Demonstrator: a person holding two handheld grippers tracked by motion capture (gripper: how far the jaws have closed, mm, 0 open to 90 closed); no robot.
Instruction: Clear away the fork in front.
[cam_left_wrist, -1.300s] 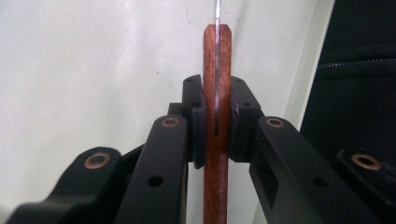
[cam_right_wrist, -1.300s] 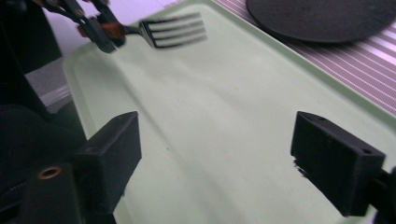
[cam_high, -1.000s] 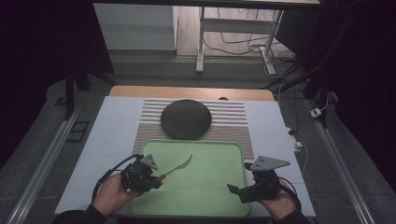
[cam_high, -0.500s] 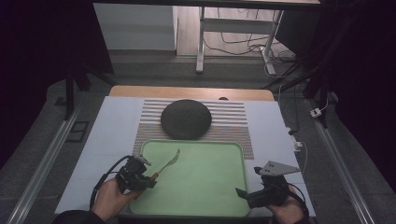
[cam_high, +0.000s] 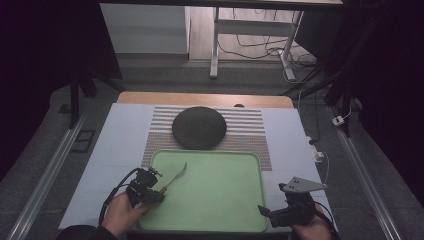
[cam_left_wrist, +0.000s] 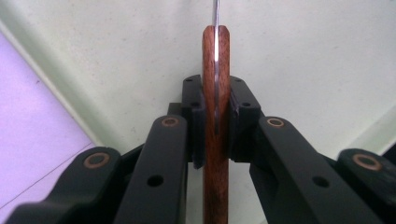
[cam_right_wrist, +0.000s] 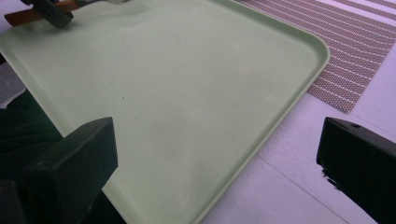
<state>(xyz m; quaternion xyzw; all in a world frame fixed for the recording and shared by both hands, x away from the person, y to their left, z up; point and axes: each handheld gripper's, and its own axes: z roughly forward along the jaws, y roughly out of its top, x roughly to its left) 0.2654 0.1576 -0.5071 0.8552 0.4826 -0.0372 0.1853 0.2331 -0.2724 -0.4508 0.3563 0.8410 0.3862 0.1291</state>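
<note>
High view: white table top (cam_high: 120, 135) w/ wooden strip along far edge, grey floor and rails either side, desk legs and cables beyond, room dark. Striped mat (cam_high: 250, 125) laid mid-table; dark round plate (cam_high: 199, 127) on it, far side. Green tray (cam_high: 220, 190) near the person, far rim overlapping mat's near edge, just short of the plate. Tray floor bare across middle and right; free white table left and right of it.

Left gripper (cam_high: 156, 192) at tray's near-left corner, over the rim, clamped on a knife (cam_high: 172, 177) by its wooden handle; blade pointing up-right over tray's left part, whether touching tray can't tell. Left gripper view: pads squeezed tight on both sides of brown handle (cam_left_wrist: 215, 93), metal strip along its middle, green tray beneath, white table at left.

Right gripper (cam_high: 265, 210) at tray's near-right corner, hand low in frame. Right gripper view: black jaws set wide apart, nothing between, tray rim (cam_right_wrist: 322, 51) and mat (cam_right_wrist: 364, 37) ahead, knife handle w/ other gripper at far top-left.
</note>
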